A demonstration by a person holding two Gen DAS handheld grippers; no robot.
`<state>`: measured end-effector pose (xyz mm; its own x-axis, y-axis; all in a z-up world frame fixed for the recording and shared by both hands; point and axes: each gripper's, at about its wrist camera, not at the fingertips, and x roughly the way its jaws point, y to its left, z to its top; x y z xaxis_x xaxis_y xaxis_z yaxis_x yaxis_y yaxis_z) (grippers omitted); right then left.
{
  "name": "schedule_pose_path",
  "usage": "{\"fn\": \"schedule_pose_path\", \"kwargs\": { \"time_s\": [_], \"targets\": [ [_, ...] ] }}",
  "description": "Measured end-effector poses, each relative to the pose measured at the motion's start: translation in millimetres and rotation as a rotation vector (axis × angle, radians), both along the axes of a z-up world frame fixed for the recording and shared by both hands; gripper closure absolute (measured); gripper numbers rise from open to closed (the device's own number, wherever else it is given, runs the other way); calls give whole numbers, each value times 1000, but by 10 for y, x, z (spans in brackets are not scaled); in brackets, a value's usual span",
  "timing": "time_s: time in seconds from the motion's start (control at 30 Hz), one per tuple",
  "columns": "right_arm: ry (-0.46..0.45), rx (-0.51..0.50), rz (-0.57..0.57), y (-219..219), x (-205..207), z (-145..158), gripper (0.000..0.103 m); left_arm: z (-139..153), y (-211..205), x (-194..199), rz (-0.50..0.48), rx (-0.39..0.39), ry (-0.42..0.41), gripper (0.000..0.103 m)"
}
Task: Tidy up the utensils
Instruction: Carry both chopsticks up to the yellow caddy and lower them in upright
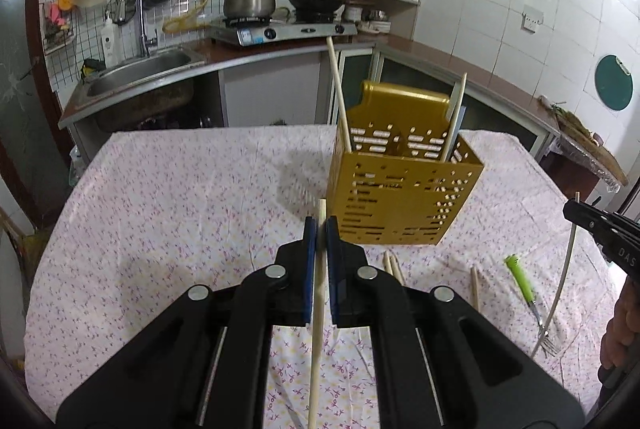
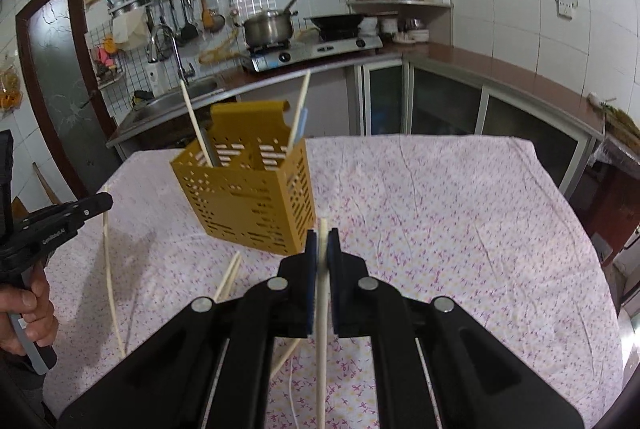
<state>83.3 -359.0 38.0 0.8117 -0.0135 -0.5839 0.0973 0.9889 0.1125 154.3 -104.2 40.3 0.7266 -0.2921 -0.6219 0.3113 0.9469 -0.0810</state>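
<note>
In the left wrist view my left gripper (image 1: 320, 225) is shut on a pale wooden chopstick (image 1: 316, 349) that runs back between its fingers, tip poking just past the blue pads. A gold perforated utensil holder (image 1: 404, 197) stands just ahead and to the right, with two chopsticks (image 1: 338, 89) leaning in it. My right gripper (image 2: 322, 241) is shut on another chopstick (image 2: 322, 349), with the holder (image 2: 248, 197) ahead on its left. Each gripper shows at the edge of the other's view, chopstick hanging below: the right gripper (image 1: 570, 209) and the left gripper (image 2: 106, 201).
Loose chopsticks (image 1: 390, 265) and a green-handled fork (image 1: 524, 281) lie on the flowered tablecloth (image 1: 160, 209) near the holder. Behind the table run a counter with a sink (image 1: 140, 69), a gas stove (image 1: 280, 31) with a pot, and a corner shelf. A person's hand (image 2: 28, 309) grips the left handle.
</note>
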Motion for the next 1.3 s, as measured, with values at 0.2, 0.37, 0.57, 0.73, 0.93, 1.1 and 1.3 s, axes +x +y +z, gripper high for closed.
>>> {"fn": "schedule_pose_path", "kwargs": {
  "time_s": [0.2,0.37,0.57,0.73,0.93,1.1,1.3],
  "targets": [
    [-45,-15,-1,25,-114,165,97,147,39,-92,5,-12,-41,99],
    [-70,-27,-11,28,-173,248,97,268,47,-165,-9,-22,-75,99],
    [-108,-45,-22,48,-241,381,97,411,54,-221,-11,-27,-116,99],
    [-137,-62,-15,88,-251,516,97,541,26,-230,-19,-36,-148,99],
    [-187,-83,2,129,-238,766,97,851,-1,-218,-15,-59,-215,99],
    [-228,-96,24,172,-200,1016,97,1098,-70,-182,-26,-69,-255,99],
    [-259,-100,43,226,-76,1271,97,1348,-233,-82,-58,-79,-276,99]
  ]
}}
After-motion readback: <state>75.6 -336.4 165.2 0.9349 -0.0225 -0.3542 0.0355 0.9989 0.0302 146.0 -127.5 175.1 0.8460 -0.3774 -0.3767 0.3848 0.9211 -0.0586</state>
